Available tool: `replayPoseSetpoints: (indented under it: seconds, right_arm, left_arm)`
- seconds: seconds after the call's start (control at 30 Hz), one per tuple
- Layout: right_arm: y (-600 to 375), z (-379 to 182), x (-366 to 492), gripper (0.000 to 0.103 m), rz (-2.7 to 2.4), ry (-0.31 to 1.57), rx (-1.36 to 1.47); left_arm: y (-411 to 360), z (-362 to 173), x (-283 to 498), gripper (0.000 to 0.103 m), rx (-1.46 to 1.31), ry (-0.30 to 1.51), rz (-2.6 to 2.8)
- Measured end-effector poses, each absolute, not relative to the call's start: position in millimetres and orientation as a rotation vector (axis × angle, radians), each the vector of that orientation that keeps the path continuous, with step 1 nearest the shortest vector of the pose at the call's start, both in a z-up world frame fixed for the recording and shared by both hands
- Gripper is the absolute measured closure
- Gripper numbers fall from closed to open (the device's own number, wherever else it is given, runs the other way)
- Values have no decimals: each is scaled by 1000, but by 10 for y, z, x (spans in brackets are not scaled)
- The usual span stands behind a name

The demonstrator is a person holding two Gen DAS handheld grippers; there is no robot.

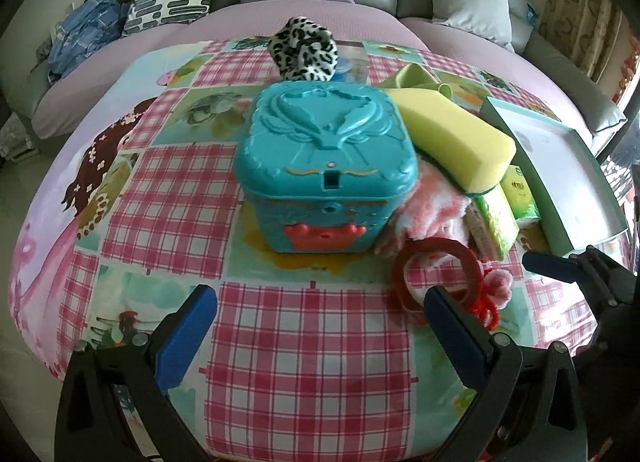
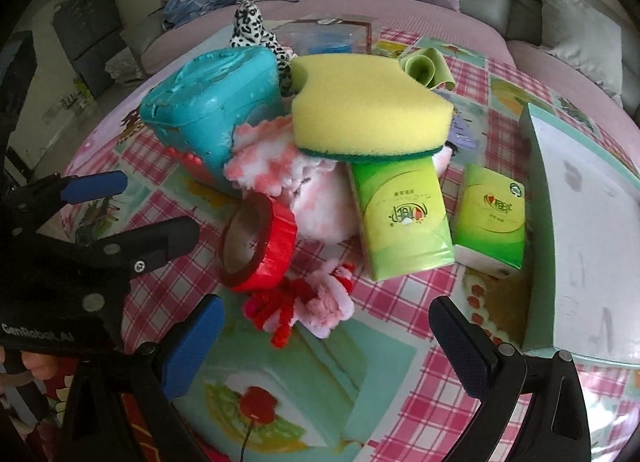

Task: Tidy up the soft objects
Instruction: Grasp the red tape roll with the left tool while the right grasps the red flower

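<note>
I have the surface (image 1: 168,190), covered in a pink checked cloth, in front of me, and at its right side sits the shallow pale tray (image 2: 540,222) with a teal rim, bare inside, which I judge to be where the soft things should go. Next in size is the teal plastic box (image 1: 326,166), lid closed, standing in the middle; it is hard, so I take it as something to work around. Leaning against its right side is the heap I care about: the yellow sponge (image 2: 360,114) rests tilted on top of a pink and white fluffy toy (image 2: 280,170) and the upper end of a green tissue pack (image 2: 400,222), with a second tissue pack (image 2: 492,218) just beside, nearer the tray. A leopard-print plush (image 1: 304,48) sits behind the box. In front of the heap a red tape roll (image 2: 260,242) stands tilted on its edge, touching a small red and pink yarn pompom (image 2: 312,302). My left gripper (image 1: 320,322) hangs low before the box, jaws spread and holding nothing. My right gripper (image 2: 326,336) faces the heap, jaws spread and empty too, with the pompom near its left jaw. The sponge on top looks like the easiest first pick, since lifting it disturbs nothing beneath.
</note>
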State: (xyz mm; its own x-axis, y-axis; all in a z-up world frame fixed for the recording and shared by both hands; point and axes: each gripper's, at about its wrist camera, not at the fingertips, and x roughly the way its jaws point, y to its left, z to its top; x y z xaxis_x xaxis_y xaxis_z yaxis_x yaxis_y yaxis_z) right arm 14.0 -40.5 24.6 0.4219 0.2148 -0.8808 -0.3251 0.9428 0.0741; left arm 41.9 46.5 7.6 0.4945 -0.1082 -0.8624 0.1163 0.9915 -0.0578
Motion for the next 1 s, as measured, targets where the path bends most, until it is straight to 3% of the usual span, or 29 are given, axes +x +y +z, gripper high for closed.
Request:
replayPoseSetpoints:
  seconds: [0.23, 0.43, 0.6, 0.7, 1.0]
  right_arm:
    - [-325, 242, 154, 4, 359, 1061, -121]
    - [-309, 269, 128, 23, 368, 1059, -112]
    - [-340, 298, 90, 52, 375, 1061, -108]
    - [-373, 301, 76, 63, 373, 1064, -97]
    - [-545, 355, -4, 69, 369, 1065, -52]
  left_arm:
    - [522, 11, 439, 0, -16, 1063, -132]
    - [546, 13, 434, 0, -25, 1066, -126]
    - [531, 35, 421, 0, -23, 1063, -127]
    - [495, 52, 412, 0, -18, 1064, -133]
    - [298, 77, 369, 0, 15, 1069, -175]
